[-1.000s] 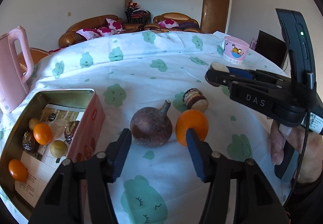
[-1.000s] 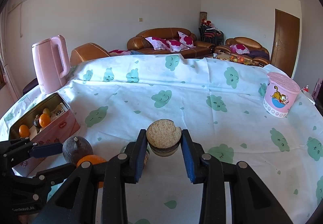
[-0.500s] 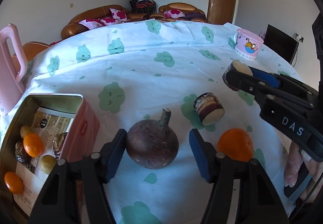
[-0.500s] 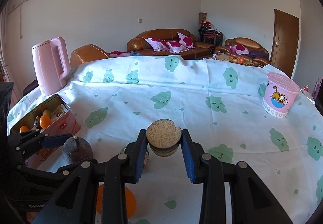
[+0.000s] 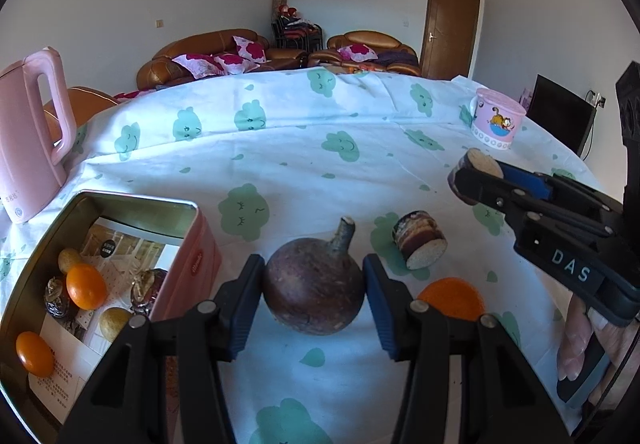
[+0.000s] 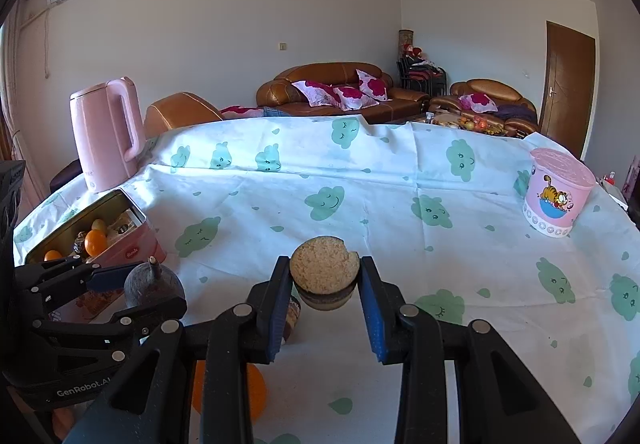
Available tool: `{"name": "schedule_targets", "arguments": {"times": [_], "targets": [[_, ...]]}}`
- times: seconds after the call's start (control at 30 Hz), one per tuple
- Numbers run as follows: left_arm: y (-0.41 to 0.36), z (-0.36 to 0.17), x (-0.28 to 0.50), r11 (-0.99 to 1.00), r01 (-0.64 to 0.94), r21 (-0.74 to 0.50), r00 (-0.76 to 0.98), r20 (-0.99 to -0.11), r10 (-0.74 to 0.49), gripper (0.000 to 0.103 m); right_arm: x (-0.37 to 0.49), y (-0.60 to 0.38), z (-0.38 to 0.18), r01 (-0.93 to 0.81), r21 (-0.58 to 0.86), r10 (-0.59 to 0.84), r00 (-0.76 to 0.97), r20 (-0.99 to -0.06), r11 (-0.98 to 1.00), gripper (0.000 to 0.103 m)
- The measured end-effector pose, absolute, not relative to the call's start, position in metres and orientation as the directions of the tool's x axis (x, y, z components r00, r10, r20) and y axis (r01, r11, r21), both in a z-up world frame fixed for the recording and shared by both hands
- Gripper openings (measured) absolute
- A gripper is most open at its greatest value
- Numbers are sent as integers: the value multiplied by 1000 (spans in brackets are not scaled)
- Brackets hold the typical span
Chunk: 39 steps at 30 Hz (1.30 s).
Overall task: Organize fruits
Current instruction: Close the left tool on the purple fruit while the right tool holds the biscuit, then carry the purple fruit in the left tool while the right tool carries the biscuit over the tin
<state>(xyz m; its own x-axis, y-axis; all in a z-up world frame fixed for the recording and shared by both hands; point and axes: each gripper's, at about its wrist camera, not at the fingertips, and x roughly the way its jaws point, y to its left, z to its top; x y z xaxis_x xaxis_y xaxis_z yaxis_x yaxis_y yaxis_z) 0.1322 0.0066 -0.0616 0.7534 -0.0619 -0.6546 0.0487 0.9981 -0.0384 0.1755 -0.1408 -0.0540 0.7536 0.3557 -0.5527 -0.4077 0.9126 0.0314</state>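
The left tongs (image 5: 314, 286) have just been closing; their pads now flank the mangosteen (image 5: 314, 284) on the desk (image 5: 304, 148), apparently touching its sides. It is round, dull purple-brown, stem pointing to 12 o'clock. The tin (image 5: 188, 256) lies at 9 o'clock, nearest the left hand. The right tongs (image 6: 324, 282) stand narrow, gripping a cut brown piece (image 6: 324, 278).
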Motion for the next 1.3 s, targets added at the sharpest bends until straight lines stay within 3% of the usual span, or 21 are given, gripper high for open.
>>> {"name": "schedule_targets", "arguments": {"times": [1.3], "targets": [[24, -37, 86, 999, -42, -32, 891, -454, 23, 52, 133, -136, -35, -495, -12, 457, 811, -366, 869, 35]]}}
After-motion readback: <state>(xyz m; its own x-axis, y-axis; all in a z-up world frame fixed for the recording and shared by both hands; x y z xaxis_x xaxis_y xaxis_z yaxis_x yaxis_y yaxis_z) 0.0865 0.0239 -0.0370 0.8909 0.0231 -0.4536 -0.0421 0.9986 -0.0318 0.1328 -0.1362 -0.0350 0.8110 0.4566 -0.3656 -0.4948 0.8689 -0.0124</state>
